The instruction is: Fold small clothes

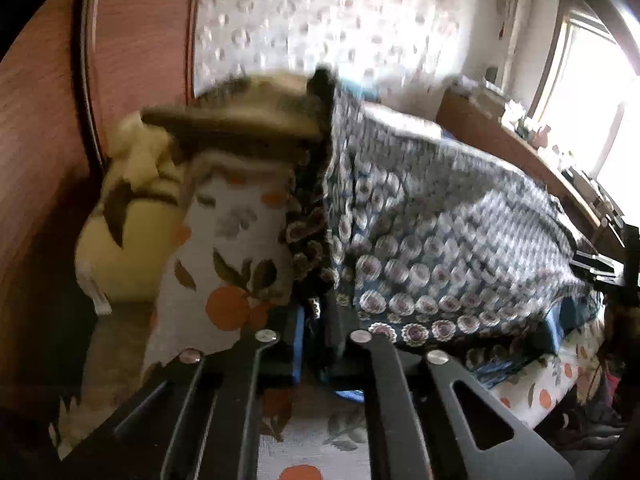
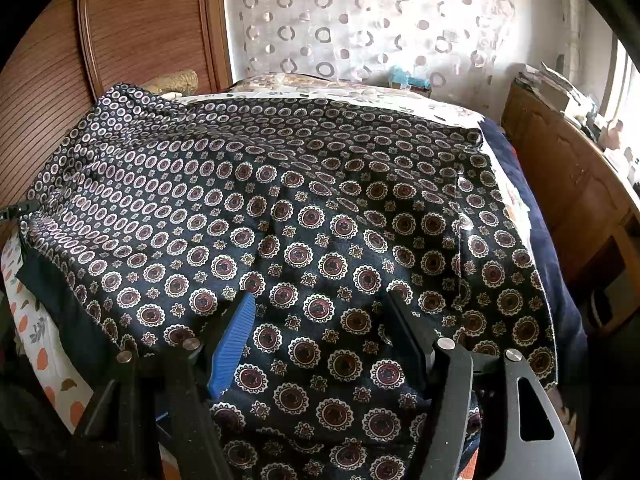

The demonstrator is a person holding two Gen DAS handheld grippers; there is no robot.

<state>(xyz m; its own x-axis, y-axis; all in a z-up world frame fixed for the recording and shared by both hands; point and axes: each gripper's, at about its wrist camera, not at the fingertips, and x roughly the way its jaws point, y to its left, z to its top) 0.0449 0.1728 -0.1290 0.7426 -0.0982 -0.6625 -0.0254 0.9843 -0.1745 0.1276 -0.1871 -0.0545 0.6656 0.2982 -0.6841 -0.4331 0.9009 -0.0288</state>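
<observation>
A dark navy garment (image 2: 320, 208) printed with round medallions lies spread over the bed and fills most of the right wrist view. My right gripper (image 2: 320, 332) stands open above its near part, with the cloth lying between and under the blue-padded fingers (image 2: 234, 344). In the left wrist view, my left gripper (image 1: 320, 320) is shut on an edge of the same garment (image 1: 420, 240). The pinched fold stands up from the jaws and the rest drapes away to the right. That view is blurred.
The bed sheet (image 1: 224, 240) is white with orange fruit and leaves. A yellow pillow (image 1: 132, 248) lies against the wooden wardrobe (image 1: 52, 140) on the left. A wooden dresser (image 2: 568, 200) with clutter runs along the right, below a bright window (image 1: 592, 92).
</observation>
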